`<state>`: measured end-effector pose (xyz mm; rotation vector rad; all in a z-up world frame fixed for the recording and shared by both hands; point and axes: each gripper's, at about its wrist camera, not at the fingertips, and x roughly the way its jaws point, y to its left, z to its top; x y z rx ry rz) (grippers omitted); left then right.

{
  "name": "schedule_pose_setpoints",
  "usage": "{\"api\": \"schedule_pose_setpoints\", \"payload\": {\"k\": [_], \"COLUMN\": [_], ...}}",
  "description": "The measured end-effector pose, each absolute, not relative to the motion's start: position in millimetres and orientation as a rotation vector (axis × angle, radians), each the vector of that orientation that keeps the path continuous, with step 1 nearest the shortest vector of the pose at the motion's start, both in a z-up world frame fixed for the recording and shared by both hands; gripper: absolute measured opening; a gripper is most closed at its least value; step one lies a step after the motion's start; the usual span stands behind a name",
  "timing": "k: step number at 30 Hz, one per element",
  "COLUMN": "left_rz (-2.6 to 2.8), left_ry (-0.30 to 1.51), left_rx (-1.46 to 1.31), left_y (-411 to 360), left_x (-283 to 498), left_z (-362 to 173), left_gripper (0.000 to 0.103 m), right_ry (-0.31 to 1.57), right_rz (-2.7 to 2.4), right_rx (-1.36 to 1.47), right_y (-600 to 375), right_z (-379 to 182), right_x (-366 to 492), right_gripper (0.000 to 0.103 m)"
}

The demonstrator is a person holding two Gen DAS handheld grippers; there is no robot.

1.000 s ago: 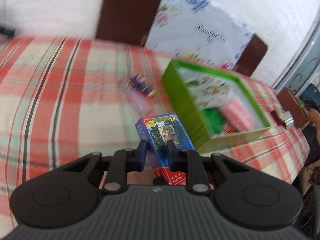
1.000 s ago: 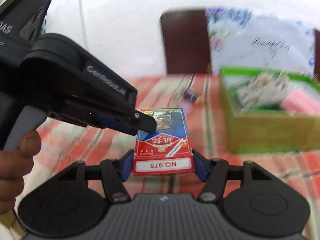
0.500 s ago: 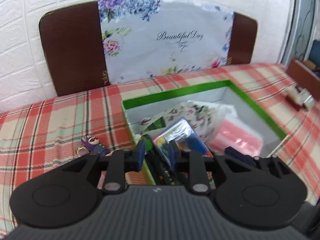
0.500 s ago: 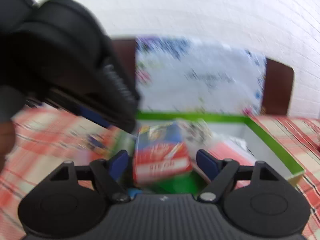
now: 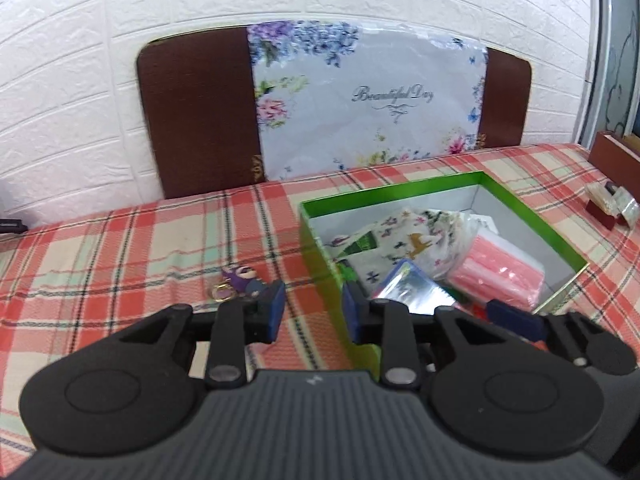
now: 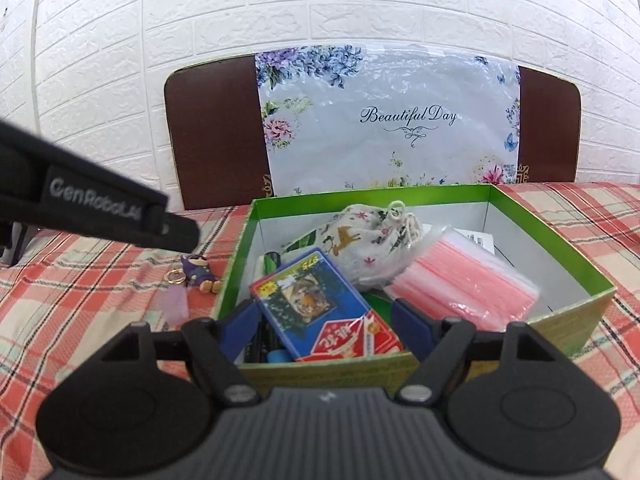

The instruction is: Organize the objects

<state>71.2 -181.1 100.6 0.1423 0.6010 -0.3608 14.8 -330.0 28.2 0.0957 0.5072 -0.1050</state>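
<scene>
You can read "Beautiful Day" on the floral plastic bag (image 6: pixel 384 120) against the wall. The left gripper (image 6: pixel 176 236) says "GenRobot.AI" down its side.

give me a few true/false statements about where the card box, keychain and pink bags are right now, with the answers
1. The card box lies inside the green box. True.
2. The purple keychain is inside the green box. False: it lies on the plaid cloth, outside the box's left wall.
3. The right gripper is clamped on the card box. False: its jaws are opening and its pads stand clear of the card box on both sides.
4. The pack of pink zip bags rests in the green box, to the right of the card box. True.
5. The left gripper holds the floral pouch. False: its jaws are opening with nothing between them; the pouch lies in the box.
</scene>
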Motion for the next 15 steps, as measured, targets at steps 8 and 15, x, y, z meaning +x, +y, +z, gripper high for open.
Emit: {"api": "schedule_pose_setpoints", "payload": {"k": [8, 15], "left_rz": [-0.262, -0.174], "left_ry": [0.629, 0.671], "left_rx": [0.137, 0.091], "left_y": [-136.6, -91.4], "left_x": [63.5, 69.4], "left_z": [85.7, 73.0], "left_gripper": [0.033, 0.033], "right_ry": [0.481, 0.417], "right_rz": [-0.113, -0.061], "right_rx": [0.069, 0.059], "right_y": [-308.9, -275.5], "right_z": [43.6, 62.2], "right_x": [-3.6, -17.5], "right_gripper": [0.076, 0.076]}}
